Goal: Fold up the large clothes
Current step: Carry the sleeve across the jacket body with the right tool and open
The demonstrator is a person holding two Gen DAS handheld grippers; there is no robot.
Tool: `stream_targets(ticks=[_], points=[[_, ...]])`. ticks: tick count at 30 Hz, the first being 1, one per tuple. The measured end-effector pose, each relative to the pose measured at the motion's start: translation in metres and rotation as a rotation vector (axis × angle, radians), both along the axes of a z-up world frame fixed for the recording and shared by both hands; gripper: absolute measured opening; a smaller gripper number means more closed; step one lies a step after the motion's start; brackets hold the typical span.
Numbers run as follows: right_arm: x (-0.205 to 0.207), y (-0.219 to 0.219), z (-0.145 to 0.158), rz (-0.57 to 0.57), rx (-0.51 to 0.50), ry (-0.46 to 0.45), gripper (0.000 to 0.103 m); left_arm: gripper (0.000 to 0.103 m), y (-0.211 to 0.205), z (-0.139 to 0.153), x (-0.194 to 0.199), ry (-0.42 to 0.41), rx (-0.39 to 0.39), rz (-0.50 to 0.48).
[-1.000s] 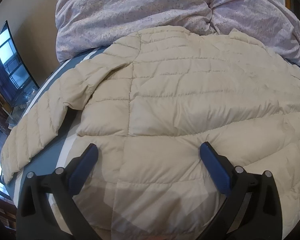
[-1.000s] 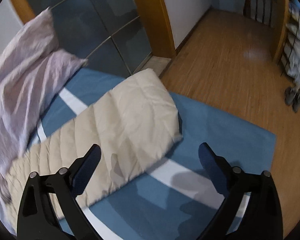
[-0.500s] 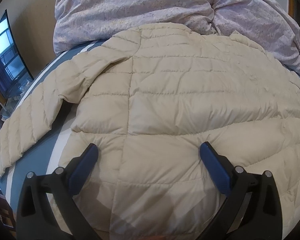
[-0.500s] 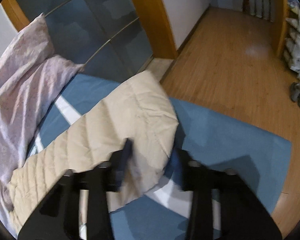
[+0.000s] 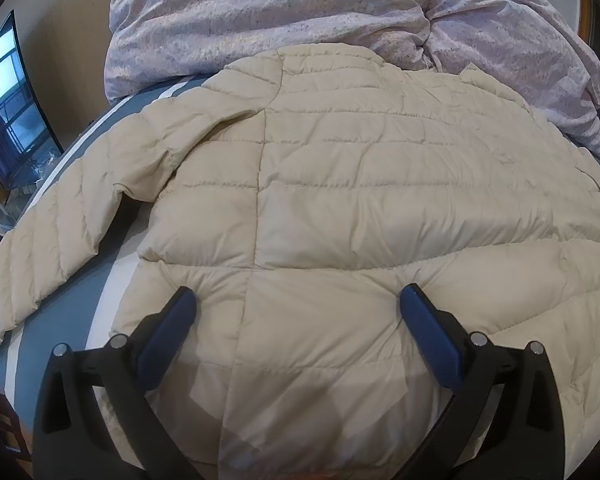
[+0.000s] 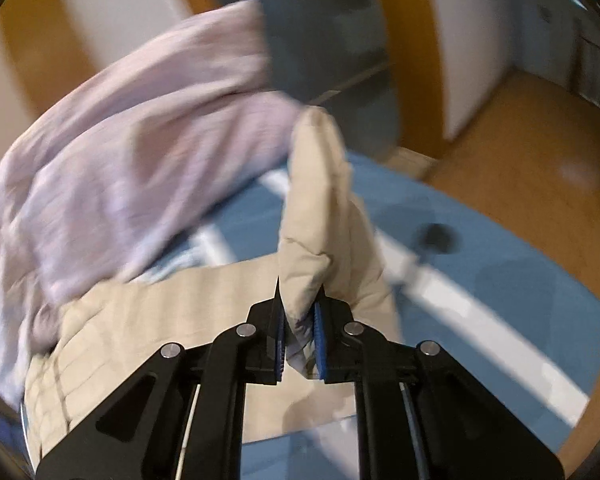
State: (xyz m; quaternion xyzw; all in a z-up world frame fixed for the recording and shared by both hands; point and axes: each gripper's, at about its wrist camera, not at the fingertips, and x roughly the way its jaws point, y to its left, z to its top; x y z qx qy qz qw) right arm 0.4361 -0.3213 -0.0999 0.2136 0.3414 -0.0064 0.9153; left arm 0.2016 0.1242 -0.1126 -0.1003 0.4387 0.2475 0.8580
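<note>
Risk of slip: my right gripper (image 6: 299, 334) pinches only the slick sleeve (image 6: 320, 216) cuff of the jacket (image 5: 340, 200) spread on the bed (image 6: 480, 280), left gripper (image 5: 296, 312) wide above it, so drag could free it.

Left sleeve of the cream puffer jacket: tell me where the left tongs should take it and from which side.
Take the left sleeve at its cuff end, the free tip lying flat on the blue sheet away from the jacket body. Come from above and the outer side, one pad slipping under the edge: there the padding is thin and nothing overlaps it. The left tongs are open, probably ready.
</note>
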Motion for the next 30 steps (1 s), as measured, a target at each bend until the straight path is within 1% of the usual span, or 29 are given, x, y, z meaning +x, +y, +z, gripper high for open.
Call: stream_targets(ticks=[4, 7, 8, 10, 17, 22, 28, 30], points=[[0.006, 0.075, -0.004, 0.15, -0.014, -0.004, 0.012, 0.101, 0.001, 0.0, 0.0, -0.001, -0.001, 0.0], [0.01, 0.138, -0.002, 0.281, -0.023, 0.014, 0.012, 0.101, 0.001, 0.0, 0.0, -0.001, -0.002, 0.0], [0.01, 0.151, -0.002, 0.31, -0.025, 0.019, 0.012, 0.101, 0.001, 0.0, 0.0, -0.002, -0.004, 0.0], [0.005, 0.19, -0.004, 0.391, -0.027, 0.038, 0.012, 0.101, 0.001, 0.0, 0.0, -0.003, -0.006, 0.001], [-0.015, 0.292, -0.009, 0.604, -0.045, 0.075, 0.012, 0.101, 0.002, 0.0, -0.001, -0.012, -0.019, 0.004], [-0.032, 0.344, -0.009, 0.712, -0.053, 0.087, 0.012, 0.101, 0.003, 0.001, -0.001, -0.016, -0.026, 0.005], [-0.051, 0.383, -0.009, 0.83, -0.043, 0.111, 0.012, 0.101, 0.003, 0.001, -0.001, -0.019, -0.03, 0.006], [-0.055, 0.391, -0.01, 0.869, -0.044, 0.127, 0.013, 0.101, 0.002, 0.001, -0.001, -0.018, -0.028, 0.005]])
